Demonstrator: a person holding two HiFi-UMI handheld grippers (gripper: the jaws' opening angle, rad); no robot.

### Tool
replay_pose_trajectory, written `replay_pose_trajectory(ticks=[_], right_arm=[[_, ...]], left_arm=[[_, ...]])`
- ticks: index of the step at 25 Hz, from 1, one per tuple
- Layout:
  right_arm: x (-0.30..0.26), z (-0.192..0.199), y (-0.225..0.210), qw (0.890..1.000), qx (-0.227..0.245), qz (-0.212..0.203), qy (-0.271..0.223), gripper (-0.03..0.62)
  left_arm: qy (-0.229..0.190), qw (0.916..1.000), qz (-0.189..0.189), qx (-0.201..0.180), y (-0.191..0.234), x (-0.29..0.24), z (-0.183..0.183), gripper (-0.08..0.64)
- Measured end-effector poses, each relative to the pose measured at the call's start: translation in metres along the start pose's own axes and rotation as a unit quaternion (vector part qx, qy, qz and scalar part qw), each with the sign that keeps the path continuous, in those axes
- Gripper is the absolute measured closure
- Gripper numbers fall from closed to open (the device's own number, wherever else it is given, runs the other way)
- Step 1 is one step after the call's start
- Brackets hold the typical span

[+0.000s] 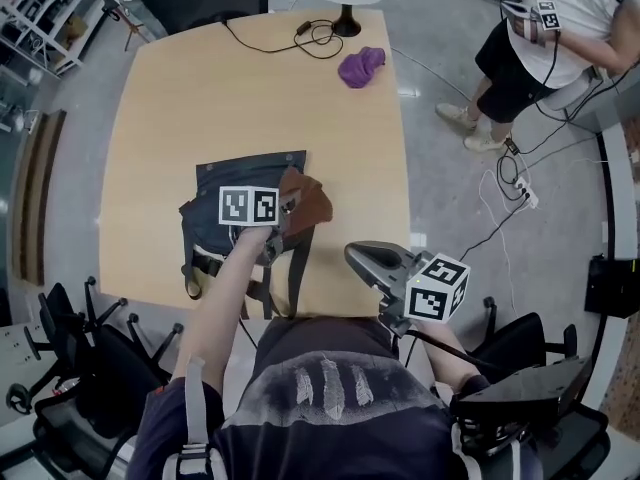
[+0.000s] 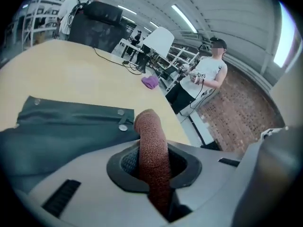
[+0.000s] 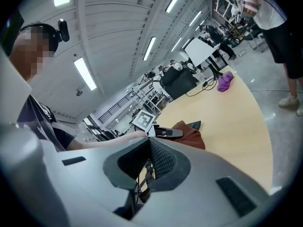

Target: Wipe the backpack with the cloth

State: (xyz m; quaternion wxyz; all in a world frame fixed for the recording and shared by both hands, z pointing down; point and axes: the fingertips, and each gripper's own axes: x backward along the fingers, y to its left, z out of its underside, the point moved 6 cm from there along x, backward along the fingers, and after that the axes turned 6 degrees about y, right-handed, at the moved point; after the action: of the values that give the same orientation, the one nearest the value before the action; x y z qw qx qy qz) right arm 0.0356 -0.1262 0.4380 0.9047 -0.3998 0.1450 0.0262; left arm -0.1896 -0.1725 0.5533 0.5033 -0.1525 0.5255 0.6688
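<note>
The wiping step looks to be in hand: the left hand-held gripper [image 1: 284,214] is clamped on the brown cloth [image 1: 312,204], pressed at the right edge of the dark backpack [image 1: 243,180], which lies flat at the lower centre of the worktop [image 1: 250,88]. The right hand-held gripper [image 1: 372,258] hovers closed on nothing at lower right. Next, I judge, the cloth needs dragging leftward across the fabric, with the right one free to steady the backpack

Head view looks steeply down; both gripper views skim the tabletop [image 1: 150,118] low — all share the purple rag [image 1: 361,66], 1 o'clock.
</note>
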Motion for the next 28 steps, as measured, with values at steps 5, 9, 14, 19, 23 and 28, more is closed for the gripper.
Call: replay_pose_trajectory(ticks=[5,9,14,19,23,28], right_arm=[[-0.012,0.001,0.006,1.0,0.003,-0.014,0.015,0.589],[-0.021,0.0,0.01,0.999,0.007,-0.022,0.025,0.589],[-0.028,-0.003,0.011,0.999,0.01,-0.021,0.028,0.589],[-0.045,-0.003,0.014,0.999,0.01,-0.013,0.03,0.589],[-0.051,-0.004,0.016,0.999,0.009,-0.021,0.035,0.589],[-0.046,-0.004,0.015,0.999,0.007,-0.022,0.037,0.589]], left_arm=[[0.045,0.9861,-0.096,-0.127,0.016,0.015,0.015,0.499],[0.054,0.9719,-0.139,-0.182,0.023,0.027,0.022,0.499],[0.043,0.9547,-0.198,-0.218,0.052,0.054,0.038,0.499],[0.025,0.9485,-0.236,-0.209,0.093,0.091,0.063,0.499],[0.012,0.9434,-0.268,-0.195,0.112,0.118,0.084,0.499],[0.003,0.9319,-0.303,-0.199,0.125,0.13,0.1,0.499]])
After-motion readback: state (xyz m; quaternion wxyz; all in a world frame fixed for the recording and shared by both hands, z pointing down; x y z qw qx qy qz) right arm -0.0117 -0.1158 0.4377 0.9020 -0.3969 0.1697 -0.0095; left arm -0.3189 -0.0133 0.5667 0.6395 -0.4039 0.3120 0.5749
